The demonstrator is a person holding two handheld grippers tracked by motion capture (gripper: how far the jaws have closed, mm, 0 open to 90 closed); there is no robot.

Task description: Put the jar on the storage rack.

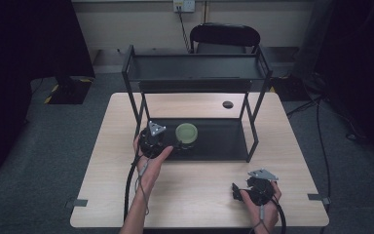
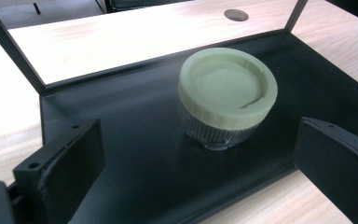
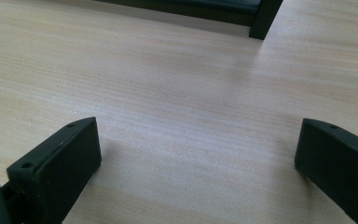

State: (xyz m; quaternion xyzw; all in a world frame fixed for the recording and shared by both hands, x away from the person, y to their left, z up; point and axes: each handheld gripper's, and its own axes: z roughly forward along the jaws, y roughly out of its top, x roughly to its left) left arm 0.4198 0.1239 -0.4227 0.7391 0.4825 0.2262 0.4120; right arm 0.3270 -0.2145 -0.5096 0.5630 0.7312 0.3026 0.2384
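A clear ribbed jar with a pale green lid (image 1: 186,132) stands upright on the bottom tray of a black two-tier shelf (image 1: 224,142). My left gripper (image 1: 172,143) hovers at the tray's front left, just beside the jar. In the left gripper view its jaws stand wide apart, and the jar (image 2: 227,91) sits ahead of the left gripper (image 2: 199,144), not touching it. My right gripper (image 1: 235,189) is open over bare tabletop at the front right, away from the shelf. In the right gripper view the right gripper (image 3: 198,135) has only wood between its jaws.
The shelf's top tier (image 1: 195,66) overhangs the jar, and thin black posts (image 1: 251,131) frame the tray. A shelf leg (image 3: 263,18) shows far ahead of the right gripper. A cable hole (image 1: 228,104) lies behind the shelf. A black chair (image 1: 224,36) stands beyond the table.
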